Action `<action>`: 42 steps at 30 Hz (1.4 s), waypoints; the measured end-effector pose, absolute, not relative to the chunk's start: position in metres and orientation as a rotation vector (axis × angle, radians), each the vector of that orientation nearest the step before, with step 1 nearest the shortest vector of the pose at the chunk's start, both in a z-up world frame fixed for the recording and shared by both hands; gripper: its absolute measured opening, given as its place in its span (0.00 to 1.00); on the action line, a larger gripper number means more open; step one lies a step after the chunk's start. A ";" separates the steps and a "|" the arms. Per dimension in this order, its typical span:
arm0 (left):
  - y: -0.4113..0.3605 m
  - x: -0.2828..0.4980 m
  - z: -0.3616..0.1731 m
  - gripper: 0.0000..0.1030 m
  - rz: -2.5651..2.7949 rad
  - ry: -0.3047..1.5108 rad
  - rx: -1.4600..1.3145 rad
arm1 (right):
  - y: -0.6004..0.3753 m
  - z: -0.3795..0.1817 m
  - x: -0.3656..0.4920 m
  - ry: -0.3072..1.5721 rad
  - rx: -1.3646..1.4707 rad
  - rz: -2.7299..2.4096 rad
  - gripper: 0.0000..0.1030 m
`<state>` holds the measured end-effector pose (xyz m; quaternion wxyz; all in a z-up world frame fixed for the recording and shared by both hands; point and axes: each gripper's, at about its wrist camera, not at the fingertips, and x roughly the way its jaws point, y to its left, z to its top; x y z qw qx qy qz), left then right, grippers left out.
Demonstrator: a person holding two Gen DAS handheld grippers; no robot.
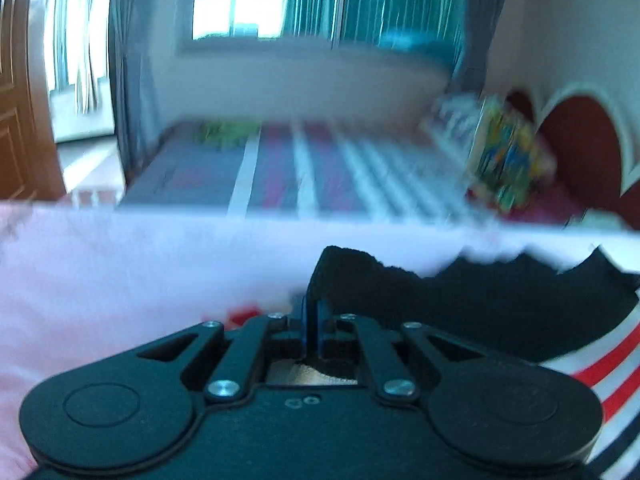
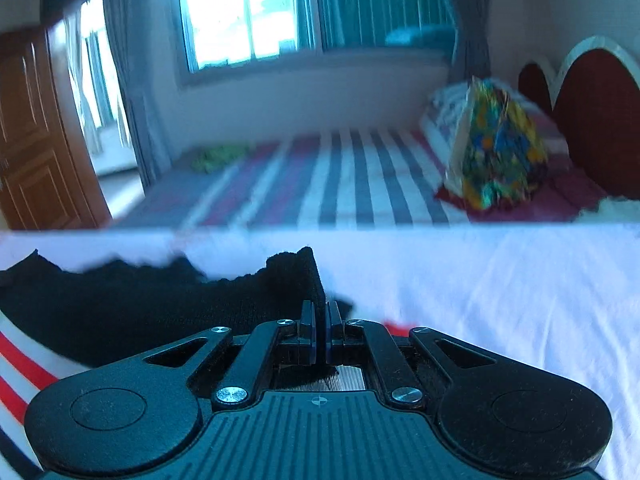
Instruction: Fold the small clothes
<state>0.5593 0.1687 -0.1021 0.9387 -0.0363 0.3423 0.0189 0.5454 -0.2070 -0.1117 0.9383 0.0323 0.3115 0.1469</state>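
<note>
A small garment with a black knit band (image 1: 460, 300) and white, red and navy stripes (image 1: 612, 372) is stretched between my two grippers above a white sheet (image 1: 120, 280). My left gripper (image 1: 312, 312) is shut on the band's left corner. In the right wrist view, my right gripper (image 2: 321, 320) is shut on the band's (image 2: 160, 308) right corner, with the striped part (image 2: 20, 368) hanging at lower left. Both views are motion-blurred.
The white sheet (image 2: 500, 300) covers the work surface. Beyond it is a striped bed (image 2: 352, 184) with a colourful bundle (image 2: 496, 148), a red headboard (image 2: 600, 120), a green item (image 2: 216, 156), a window (image 2: 240, 12) and a wooden door (image 2: 36, 140).
</note>
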 end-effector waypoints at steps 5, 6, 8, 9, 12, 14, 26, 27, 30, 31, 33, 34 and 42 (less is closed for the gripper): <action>0.165 0.567 -0.111 0.05 0.083 0.704 -0.072 | -0.209 -0.119 0.547 0.647 0.090 0.278 0.03; 0.164 0.568 -0.111 0.06 0.081 0.705 -0.064 | -0.209 -0.119 0.547 0.650 0.083 0.275 0.03; 0.166 0.571 -0.110 0.12 0.077 0.712 -0.073 | -0.207 -0.119 0.548 0.658 0.068 0.276 0.04; 0.169 0.568 -0.113 0.28 0.072 0.707 -0.086 | -0.207 -0.120 0.546 0.659 0.064 0.280 0.09; 0.185 0.562 -0.109 0.73 0.006 0.720 -0.177 | -0.205 -0.114 0.539 0.634 0.029 0.265 0.42; 0.190 0.553 -0.102 0.73 0.026 0.688 -0.191 | -0.209 -0.105 0.526 0.553 0.020 0.229 0.67; 0.075 0.556 -0.100 0.73 -0.093 0.698 -0.092 | -0.076 -0.106 0.512 0.640 -0.114 0.474 0.50; 0.074 0.557 -0.105 0.73 -0.076 0.710 -0.088 | -0.071 -0.109 0.512 0.644 -0.132 0.457 0.50; 0.083 0.556 -0.116 0.73 -0.052 0.731 -0.045 | -0.079 -0.117 0.514 0.663 -0.131 0.440 0.50; 0.089 0.553 -0.116 0.74 -0.035 0.722 -0.022 | -0.087 -0.117 0.517 0.663 -0.146 0.416 0.50; 0.104 0.540 -0.115 0.75 -0.005 0.699 0.024 | -0.115 -0.118 0.521 0.671 -0.138 0.325 0.50; 0.111 0.534 -0.113 0.75 0.009 0.684 0.045 | -0.133 -0.118 0.523 0.678 -0.116 0.289 0.50; 0.120 0.513 -0.100 0.74 0.073 0.668 0.031 | -0.169 -0.095 0.491 0.625 -0.084 0.276 0.50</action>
